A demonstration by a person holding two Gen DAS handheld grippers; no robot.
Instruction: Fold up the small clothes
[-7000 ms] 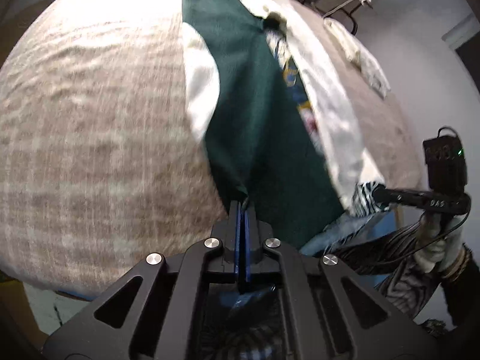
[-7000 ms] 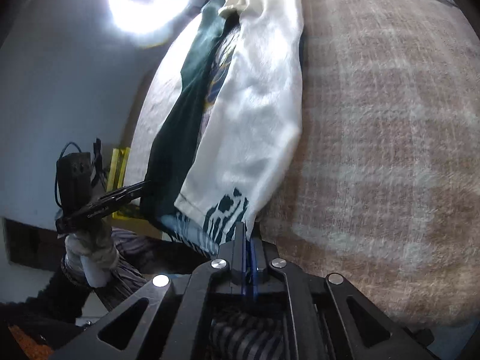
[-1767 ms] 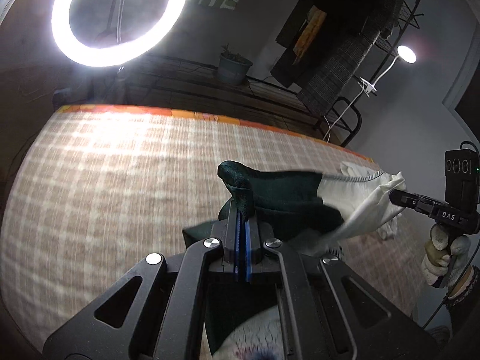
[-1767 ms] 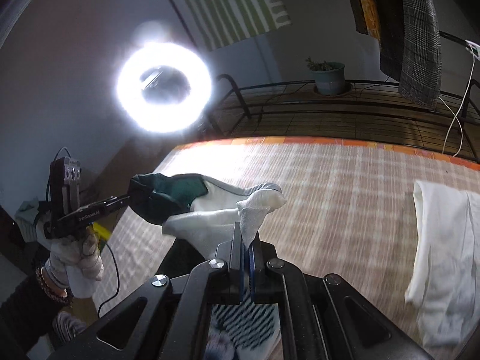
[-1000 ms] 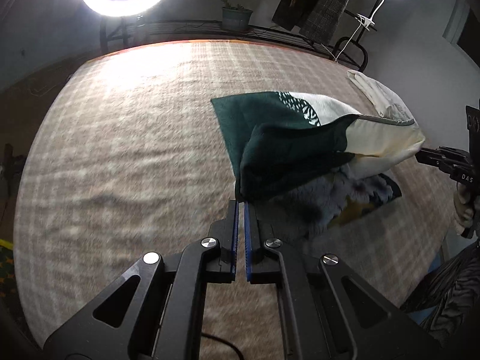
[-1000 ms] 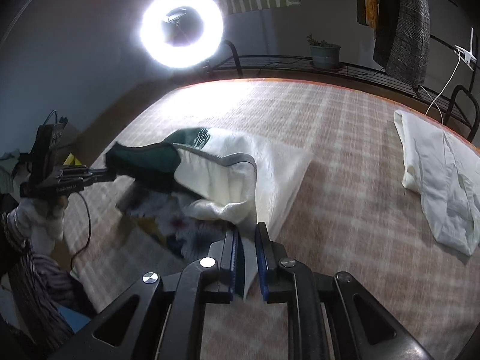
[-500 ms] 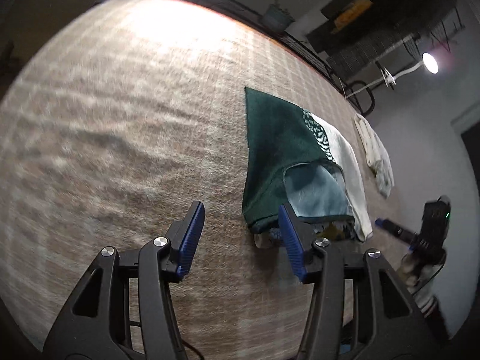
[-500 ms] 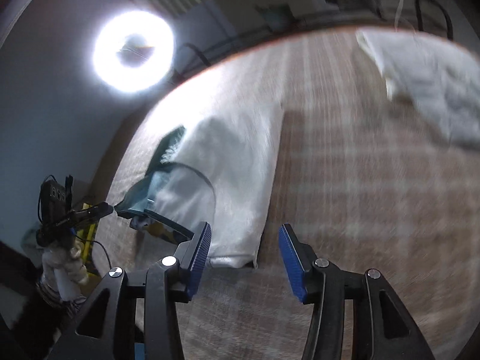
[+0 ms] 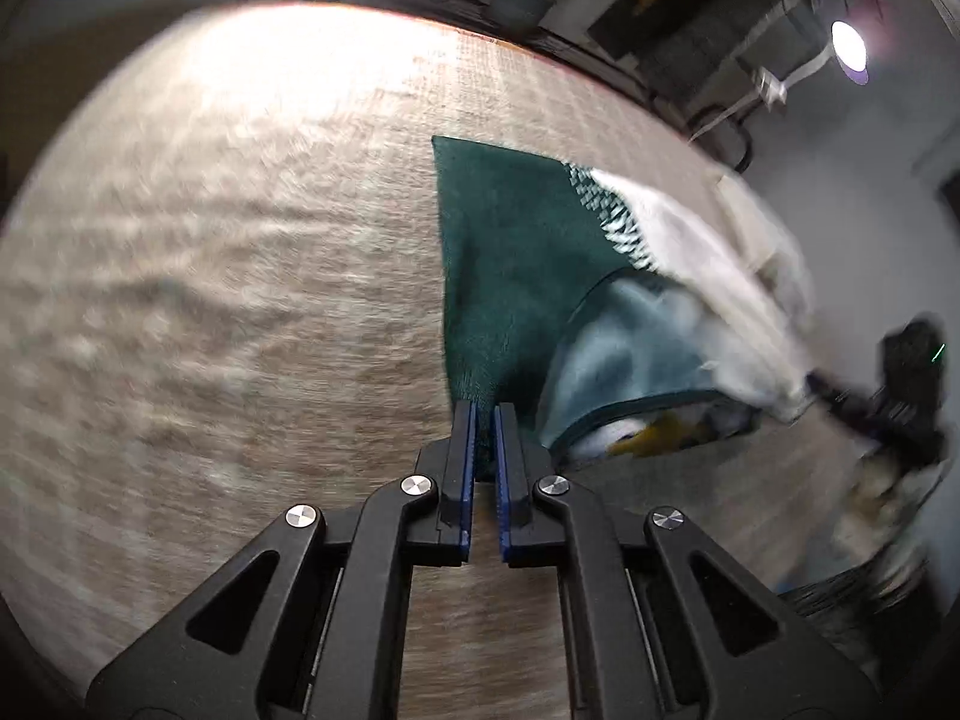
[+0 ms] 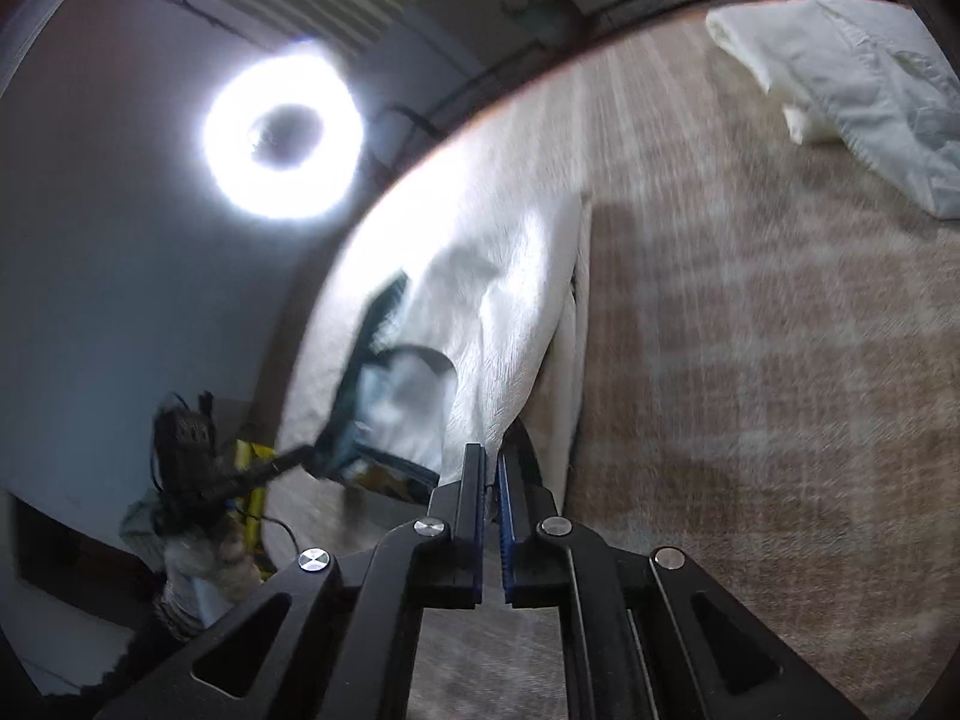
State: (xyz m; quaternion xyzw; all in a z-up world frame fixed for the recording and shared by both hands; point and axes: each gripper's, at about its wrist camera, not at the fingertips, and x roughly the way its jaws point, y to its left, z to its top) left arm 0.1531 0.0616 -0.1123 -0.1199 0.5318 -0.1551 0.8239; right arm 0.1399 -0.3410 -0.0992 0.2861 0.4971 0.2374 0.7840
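Note:
A small green and white garment (image 9: 510, 276) lies folded on the checked beige bed cover (image 9: 210, 270). Its green half is on the left, its white half (image 10: 510, 312) on the right, with a pale blue lining (image 9: 624, 360) showing at the near edge. My left gripper (image 9: 485, 414) is shut on the near green corner. My right gripper (image 10: 491, 456) is shut on the near white corner. Each gripper shows in the other's view, the right (image 9: 864, 402) and the left (image 10: 288, 456), at the garment's near edge.
A second white garment (image 10: 864, 102) lies crumpled on the bed cover at the far right. A ring light (image 10: 282, 138) shines beyond the bed's far edge. A lamp (image 9: 849, 48) and hanging clothes are behind the bed.
Both grippers were wide open half a second ago, just off the garment's near edge. Now both have closed on its near corners, and the views are blurred with motion.

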